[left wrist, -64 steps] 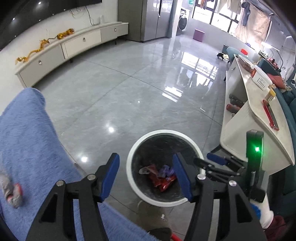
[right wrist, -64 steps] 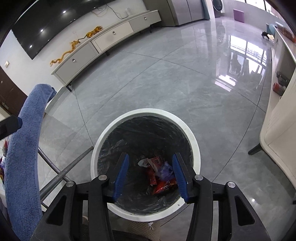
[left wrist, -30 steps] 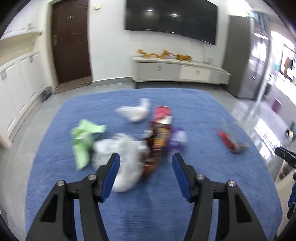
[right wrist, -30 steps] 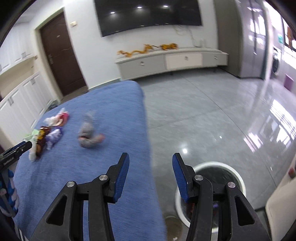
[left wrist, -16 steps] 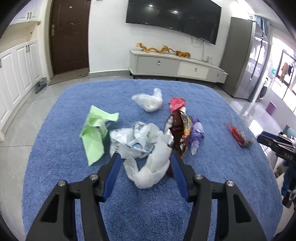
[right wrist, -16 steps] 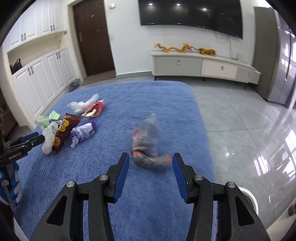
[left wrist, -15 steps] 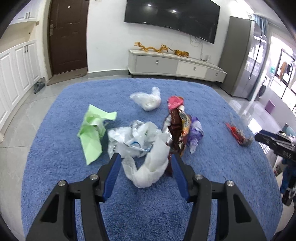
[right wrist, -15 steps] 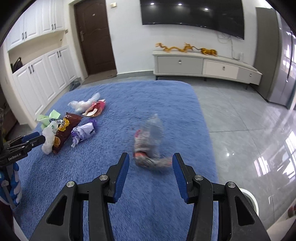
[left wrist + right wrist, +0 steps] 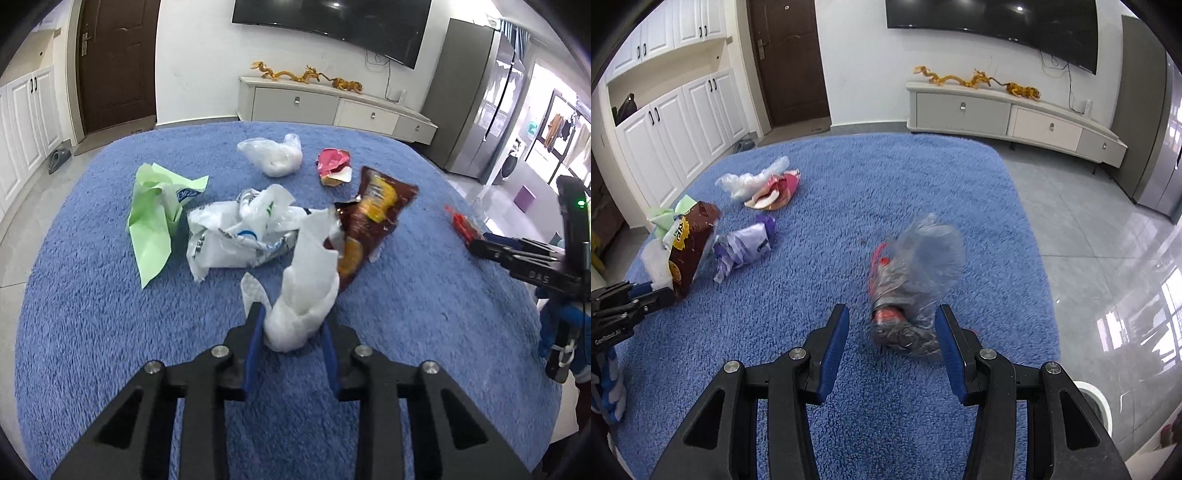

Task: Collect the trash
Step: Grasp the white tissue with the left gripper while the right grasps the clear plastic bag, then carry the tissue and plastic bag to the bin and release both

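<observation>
Left gripper (image 9: 291,328): pads pressed onto the base of a white tissue (image 9: 308,280); closed on it, tissue standing up out of the grip, its foot at the blue rug (image 9: 92,314).
Right gripper (image 9: 892,332): pads apart, straddling a clear wrapper (image 9: 912,284) with red and dark contents. Right pad looks to touch it; left pad stands off. Not gripped.
Wrapper: blurred in the right view, so lying or lifted I cannot tell.
Rug, near left gripper: white bag (image 9: 236,232) just beyond the tissue, chip bag (image 9: 369,225) beside it to the right, touching or overlapping the tissue's upper edge.
Rug, further out: green paper (image 9: 155,218) to the left; clear bag (image 9: 271,155) and pink wrapper (image 9: 332,168) at the far side, near each other.
Purple wrapper (image 9: 742,247): seen only in the right view, next to the chip bag; hidden behind it from the left.
Bin (image 9: 1099,402): white rim just showing at the right edge of the right view, on the floor off the rug's edge. Contents not visible.
Done: nothing that can be checked here; the bin's inside is out of sight.
In hand: two pickups at once, tissue secured, clear wrapper about to be clamped (judgement).
Left: at least six more pieces on the rug after these two, so the job looks well short of finished.
Risk: tissue is soft and tall, may flop or snag the chip bag when lifted; the thin, slick wrapper may slip from the pads.
</observation>
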Demonstrator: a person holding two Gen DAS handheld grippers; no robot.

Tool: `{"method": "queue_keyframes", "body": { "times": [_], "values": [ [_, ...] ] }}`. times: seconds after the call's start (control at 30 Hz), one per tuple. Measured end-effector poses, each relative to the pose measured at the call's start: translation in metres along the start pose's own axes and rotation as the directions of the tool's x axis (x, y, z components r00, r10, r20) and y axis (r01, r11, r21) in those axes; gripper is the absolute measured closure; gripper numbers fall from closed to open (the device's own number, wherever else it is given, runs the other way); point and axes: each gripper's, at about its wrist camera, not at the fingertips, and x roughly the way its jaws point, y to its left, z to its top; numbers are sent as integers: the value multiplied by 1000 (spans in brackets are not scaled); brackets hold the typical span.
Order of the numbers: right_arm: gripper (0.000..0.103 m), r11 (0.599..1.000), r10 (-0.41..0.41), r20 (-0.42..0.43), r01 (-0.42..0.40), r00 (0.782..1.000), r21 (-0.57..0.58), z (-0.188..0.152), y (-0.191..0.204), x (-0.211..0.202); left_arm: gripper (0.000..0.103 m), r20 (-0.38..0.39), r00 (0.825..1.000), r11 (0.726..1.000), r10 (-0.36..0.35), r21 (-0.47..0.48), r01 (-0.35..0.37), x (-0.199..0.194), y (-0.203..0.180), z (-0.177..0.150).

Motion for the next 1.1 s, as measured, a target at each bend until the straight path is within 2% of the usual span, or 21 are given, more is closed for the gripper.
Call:
{"method": "queue_keyframes", "body": {
  "times": [0.1, 0.17, 0.23, 0.37, 0.47, 0.63, 0.73, 0.83, 0.9, 1.03, 1.1],
  "values": [
    [63, 1000, 5, -12, -5, 1000, 5, -6, -2, 4, 76, 2, 1000, 1000, 9, -4, -9, -7, -3, -7],
    [74, 1000, 10, -9, -10, 1000, 10, -10, -3, 2, 77, 7, 1000, 1000, 7, -15, -7, -14, -7, -13],
    [77, 999, 33, 0, -33, 999, 21, -13, -7, -2, 77, 17, 1000, 1000, 13, -17, -13, -21, -11, -19],
    [78, 996, 80, 19, -80, 997, 33, -25, -8, -20, 77, 32, 999, 1000, 16, 0, -16, -35, -25, -25],
    [78, 992, 116, 43, -117, 992, 45, -34, -6, -33, 77, 50, 999, 999, 12, 50, -15, -40, -42, -20],
    [78, 988, 130, 80, -136, 988, 76, -46, -11, -49, 77, 44, 999, 994, -25, 111, 20, -36, -77, -9],
    [78, 985, 113, 105, -126, 988, 121, -56, -28, -61, 77, 28, 999, 986, -40, 160, 35, -28, -102, -7],
    [78, 979, 78, 124, -99, 989, 177, -65, -53, -73, 77, 12, 997, 974, -78, 212, 74, -23, -132, -3],
    [78, 969, 42, 141, -75, 989, 234, -75, -77, -83, 77, -15, 992, 963, -128, 238, 128, -19, -155, 2],
    [78, 938, -23, 153, -32, 988, 345, -101, -122, -99, 77, -71, 969, 918, -239, 310, 249, -14, -211, 10],
    [78, 913, -55, 141, -7, 988, 407, -119, -147, -103, 77, -106, 950, 890, -292, 334, 311, -9, -241, 14]
  ]
}}
